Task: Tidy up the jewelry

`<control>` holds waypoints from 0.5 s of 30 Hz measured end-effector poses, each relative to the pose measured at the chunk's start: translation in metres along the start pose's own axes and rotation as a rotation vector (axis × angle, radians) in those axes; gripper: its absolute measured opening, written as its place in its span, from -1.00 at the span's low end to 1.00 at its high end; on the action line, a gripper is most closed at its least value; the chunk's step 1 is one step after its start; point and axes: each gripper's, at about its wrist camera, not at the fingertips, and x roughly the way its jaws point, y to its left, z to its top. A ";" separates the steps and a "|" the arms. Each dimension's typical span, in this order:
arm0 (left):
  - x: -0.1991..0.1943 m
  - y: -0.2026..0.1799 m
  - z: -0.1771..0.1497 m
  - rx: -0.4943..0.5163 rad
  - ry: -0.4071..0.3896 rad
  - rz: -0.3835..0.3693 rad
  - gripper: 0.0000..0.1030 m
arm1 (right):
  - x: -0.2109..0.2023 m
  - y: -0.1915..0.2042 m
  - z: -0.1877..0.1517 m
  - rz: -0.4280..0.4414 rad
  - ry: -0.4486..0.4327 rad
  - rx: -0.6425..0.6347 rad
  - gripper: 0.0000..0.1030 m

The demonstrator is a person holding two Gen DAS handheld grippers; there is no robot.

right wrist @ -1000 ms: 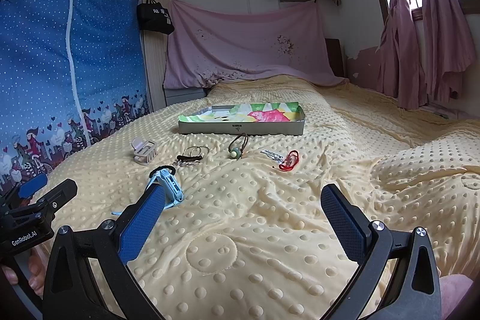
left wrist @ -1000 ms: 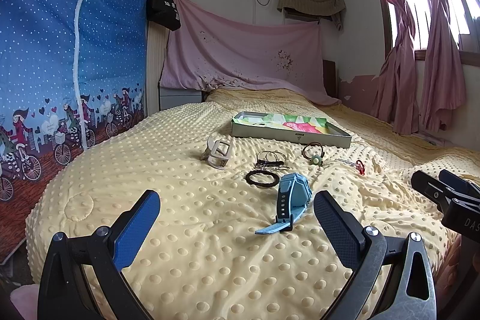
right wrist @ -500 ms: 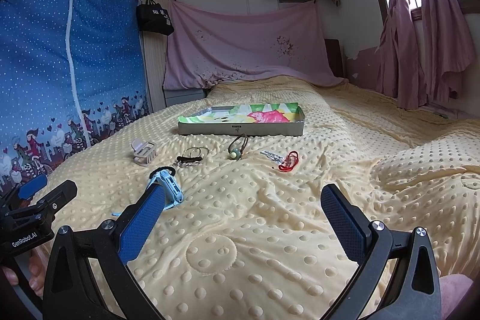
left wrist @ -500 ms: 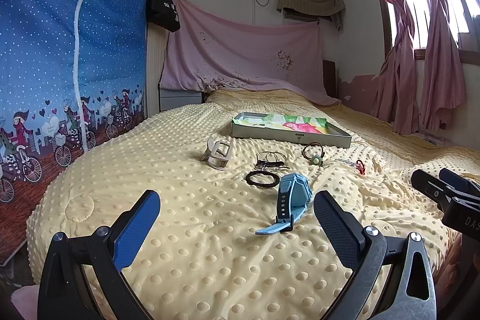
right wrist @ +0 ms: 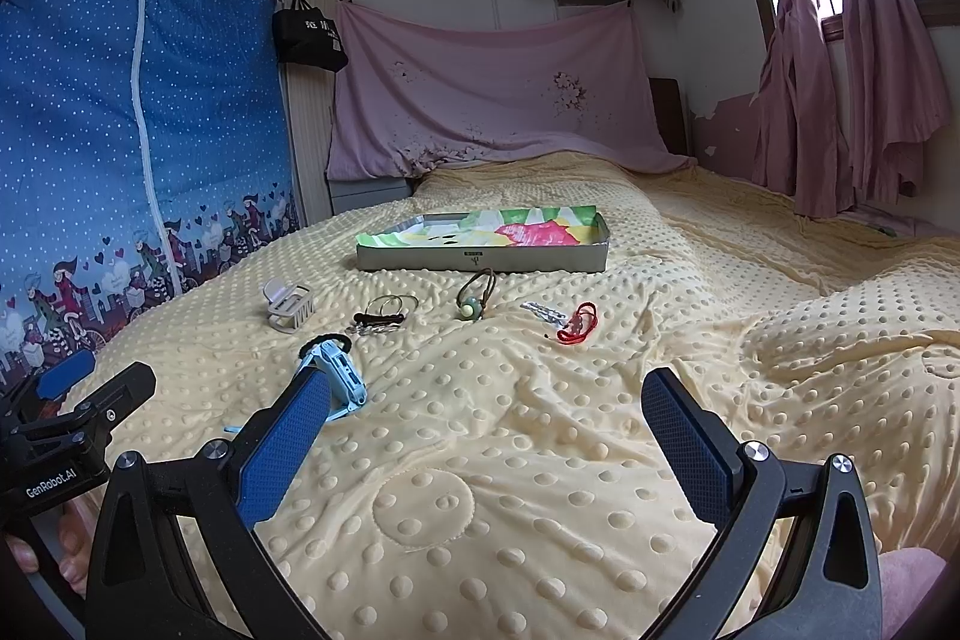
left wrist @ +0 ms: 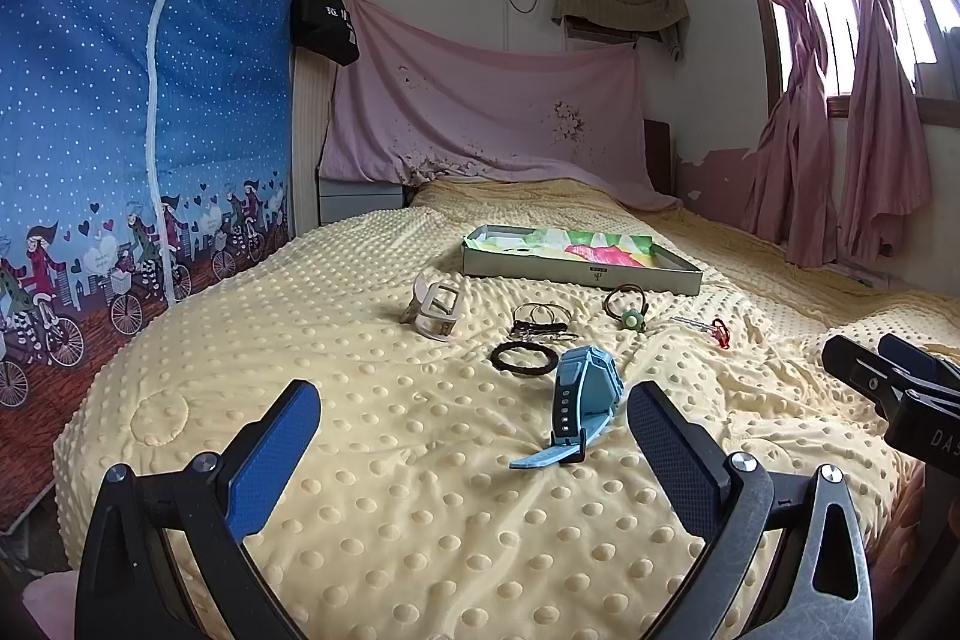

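Note:
Jewelry lies on a yellow dotted bedspread [left wrist: 372, 460]. A light blue watch [left wrist: 585, 388] stands nearest, just ahead of my open, empty left gripper [left wrist: 474, 430]. Beyond it lie a black hair ring [left wrist: 523, 358], thin bangles with a clip [left wrist: 540, 319], a white watch [left wrist: 435, 307], a green bead cord [left wrist: 630, 316] and a red cord [left wrist: 720, 331]. A shallow tray [left wrist: 576, 271] with colourful lining sits behind them. In the right wrist view my open, empty right gripper [right wrist: 486, 418] is near the blue watch [right wrist: 336, 379], with the red cord [right wrist: 579, 322] and tray [right wrist: 480, 259] ahead.
A blue patterned curtain [left wrist: 138, 130] hangs along the left side of the bed. A pink cloth [left wrist: 480, 118] covers the headboard wall. Pink window curtains [left wrist: 852, 130] hang at right. The bedspread bunches into a raised fold [right wrist: 840, 340] at right.

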 end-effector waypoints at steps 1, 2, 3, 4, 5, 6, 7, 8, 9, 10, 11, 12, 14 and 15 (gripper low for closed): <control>0.000 0.000 0.000 0.000 0.000 0.001 1.00 | 0.000 0.000 0.000 0.000 0.001 0.000 0.98; 0.000 0.000 0.000 0.000 0.001 0.000 1.00 | 0.000 0.000 0.000 0.000 0.000 0.000 0.98; 0.000 0.000 0.000 0.000 0.001 -0.001 1.00 | 0.000 0.000 0.000 0.000 0.000 0.001 0.98; 0.000 0.000 0.000 0.000 -0.001 0.001 1.00 | 0.000 0.000 0.000 0.000 0.000 0.001 0.98; 0.000 0.000 0.000 0.000 -0.001 0.001 1.00 | 0.000 0.000 0.000 0.000 0.000 0.001 0.98; 0.000 0.000 0.000 0.001 0.001 -0.001 1.00 | 0.001 0.000 0.000 0.000 0.000 0.000 0.98; 0.000 0.000 0.000 0.000 0.000 -0.001 1.00 | 0.001 0.000 0.000 0.001 0.000 0.000 0.98; 0.000 0.000 0.000 0.001 0.000 0.000 1.00 | 0.001 0.000 0.000 0.001 0.000 0.001 0.98; 0.000 0.000 0.000 0.001 -0.001 0.001 1.00 | 0.001 0.000 0.000 0.001 0.001 0.000 0.98; 0.000 0.000 0.000 0.002 0.000 0.000 1.00 | 0.001 -0.001 0.000 0.001 0.001 0.000 0.98; 0.000 0.000 0.000 0.002 0.000 0.000 1.00 | 0.001 -0.001 0.001 0.001 0.001 0.000 0.98; 0.000 0.000 0.000 0.001 0.000 0.001 1.00 | -0.001 0.000 0.002 0.000 0.001 0.000 0.98; 0.000 0.000 0.000 0.002 0.000 0.000 1.00 | -0.001 0.000 0.002 0.000 0.001 0.001 0.98; 0.000 0.000 0.000 0.002 0.000 0.000 1.00 | -0.001 0.000 0.001 0.000 0.001 0.001 0.98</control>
